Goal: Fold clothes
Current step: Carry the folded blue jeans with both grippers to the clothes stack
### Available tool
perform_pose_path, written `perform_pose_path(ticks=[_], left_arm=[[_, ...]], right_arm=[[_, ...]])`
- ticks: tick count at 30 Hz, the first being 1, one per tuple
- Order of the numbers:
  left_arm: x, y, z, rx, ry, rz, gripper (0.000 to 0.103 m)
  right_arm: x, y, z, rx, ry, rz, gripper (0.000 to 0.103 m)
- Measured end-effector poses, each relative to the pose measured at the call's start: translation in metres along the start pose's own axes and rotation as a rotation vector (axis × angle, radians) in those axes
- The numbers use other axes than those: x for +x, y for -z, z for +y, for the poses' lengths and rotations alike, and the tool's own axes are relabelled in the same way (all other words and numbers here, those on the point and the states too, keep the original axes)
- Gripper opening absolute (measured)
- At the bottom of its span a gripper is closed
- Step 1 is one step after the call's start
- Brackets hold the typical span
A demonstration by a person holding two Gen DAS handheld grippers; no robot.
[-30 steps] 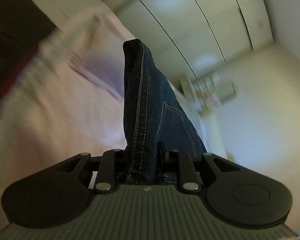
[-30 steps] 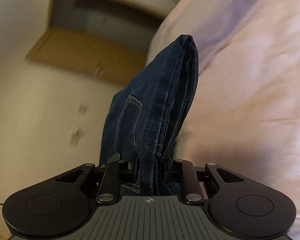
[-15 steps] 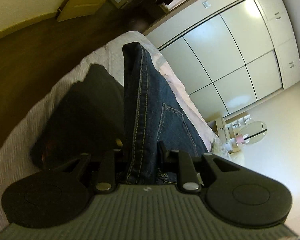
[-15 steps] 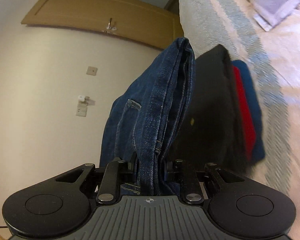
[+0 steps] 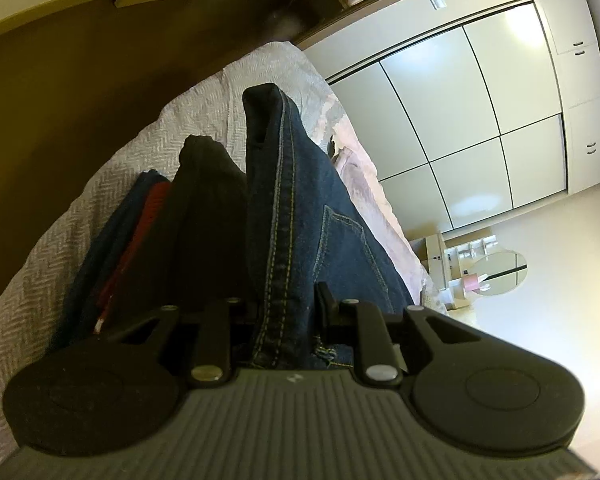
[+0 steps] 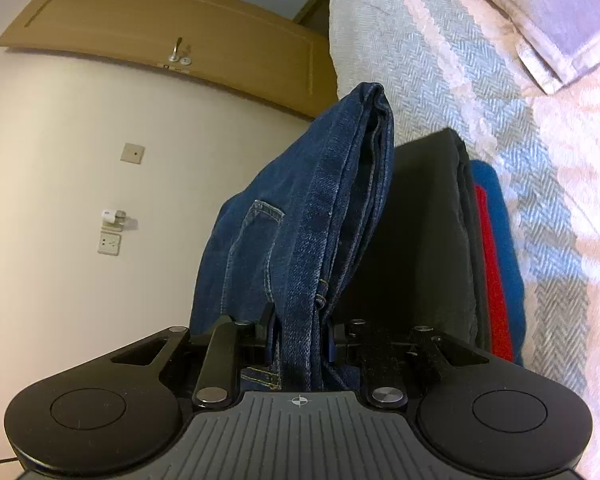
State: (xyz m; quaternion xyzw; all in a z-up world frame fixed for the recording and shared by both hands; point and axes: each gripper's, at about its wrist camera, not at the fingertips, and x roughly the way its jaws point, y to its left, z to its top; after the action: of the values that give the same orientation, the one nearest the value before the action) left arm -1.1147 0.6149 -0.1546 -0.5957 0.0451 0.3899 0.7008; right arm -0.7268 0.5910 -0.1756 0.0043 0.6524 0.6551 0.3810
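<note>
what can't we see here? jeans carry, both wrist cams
- Left claw fingertips: left wrist view, buried in the jeans.
- Right claw fingertips: right wrist view, likewise covered by denim.
- Folded stack on the bed: near end cut off behind the claw body; item count unclear.
- Dresser items: too small.

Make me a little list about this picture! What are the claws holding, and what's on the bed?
left claw: shut on the folded jeans
right claw: shut on the same jeans
jeans: dark blue denim, folded, held up by both claws
pile: folded black garment on top, red and blue ones under it
pile's place: on the bedspread, right beside the jeans
bedspread: pale herringbone weave
room: white wardrobe doors, wooden door
</note>
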Motion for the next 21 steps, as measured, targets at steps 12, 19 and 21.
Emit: perform_pose_path(ticks=[12, 19, 21], left_arm=[[0.028, -0.002, 0.021, -0.031, -0.006, 0.04, 0.019], [0.039, -0.001, 0.03, -0.029, -0.088, 0.059, 0.028], [0.04, -0.001, 0.037, -0.075, -0.109, 0.081, 0.029]], right_arm=[[0.004, -0.005, -0.004, 0.021, 0.08, -0.001, 0.022], [0.015, -0.015, -0.009, 0.025, 0.158, 0.02, 0.031], [0.015, -0.013, -0.014, 0.032, 0.183, 0.005, 0.034]])
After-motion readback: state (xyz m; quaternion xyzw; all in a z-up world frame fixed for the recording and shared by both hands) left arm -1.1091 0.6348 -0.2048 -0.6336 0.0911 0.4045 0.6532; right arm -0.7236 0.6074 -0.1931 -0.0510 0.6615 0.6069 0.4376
